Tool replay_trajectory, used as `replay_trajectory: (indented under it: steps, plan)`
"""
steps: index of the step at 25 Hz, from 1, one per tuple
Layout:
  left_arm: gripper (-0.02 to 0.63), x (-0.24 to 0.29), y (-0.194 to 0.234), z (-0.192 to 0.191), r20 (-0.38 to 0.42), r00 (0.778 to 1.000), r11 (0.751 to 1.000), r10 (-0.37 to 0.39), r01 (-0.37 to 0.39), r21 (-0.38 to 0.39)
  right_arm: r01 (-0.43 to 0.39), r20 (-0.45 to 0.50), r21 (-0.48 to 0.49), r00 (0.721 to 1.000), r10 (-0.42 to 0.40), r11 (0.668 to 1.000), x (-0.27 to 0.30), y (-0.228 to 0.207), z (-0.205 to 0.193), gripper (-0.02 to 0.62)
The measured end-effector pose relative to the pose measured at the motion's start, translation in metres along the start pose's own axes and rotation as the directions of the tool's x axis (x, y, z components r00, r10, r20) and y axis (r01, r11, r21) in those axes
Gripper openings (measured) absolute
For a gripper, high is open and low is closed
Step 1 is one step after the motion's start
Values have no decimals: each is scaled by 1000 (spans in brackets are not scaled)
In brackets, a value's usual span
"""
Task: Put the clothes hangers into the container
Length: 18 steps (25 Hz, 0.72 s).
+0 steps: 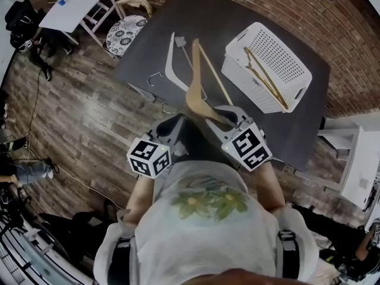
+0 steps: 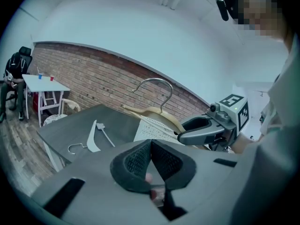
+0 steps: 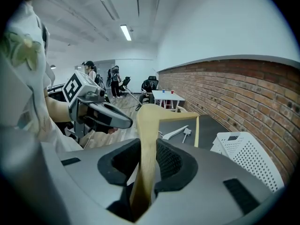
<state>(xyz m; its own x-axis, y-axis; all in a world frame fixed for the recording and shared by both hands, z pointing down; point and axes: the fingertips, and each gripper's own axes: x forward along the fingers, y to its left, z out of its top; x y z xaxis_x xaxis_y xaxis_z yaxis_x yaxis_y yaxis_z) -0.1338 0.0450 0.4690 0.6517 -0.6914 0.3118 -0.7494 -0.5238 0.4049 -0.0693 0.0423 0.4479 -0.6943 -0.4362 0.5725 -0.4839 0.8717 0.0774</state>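
Note:
My right gripper point(image 1: 224, 122) point(image 3: 149, 158) is shut on one arm of a wooden hanger point(image 1: 199, 94) point(image 3: 147, 139), which is lifted above the dark table point(image 1: 148, 46). In the left gripper view that wooden hanger point(image 2: 157, 112) hangs in the air with its metal hook point(image 2: 154, 84) up, in front of the right gripper point(image 2: 201, 128). A white basket point(image 1: 240, 76) point(image 2: 149, 126) point(image 3: 243, 153) stands to the right and holds another wooden hanger point(image 1: 267, 81). A white hanger point(image 1: 172, 64) point(image 2: 92, 137) point(image 3: 176, 132) lies on the table. My left gripper point(image 1: 172, 130) point(image 2: 151, 149) is shut and empty.
A white folding table point(image 1: 77, 2) and a round patterned chair point(image 1: 126, 31) stand beyond the table's far left corner. A brick wall point(image 1: 332, 16) runs behind the basket. White furniture point(image 1: 362, 165) stands at the right. People stand far off in the right gripper view.

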Motion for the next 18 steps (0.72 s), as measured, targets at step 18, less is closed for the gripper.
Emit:
replay_trajectory:
  steps: [18]
  plan:
    - [29,31,-43,-2,-45,988,989,-146,148,30,105,-9,-19,994,-105,994,-66,-4,-16,121]
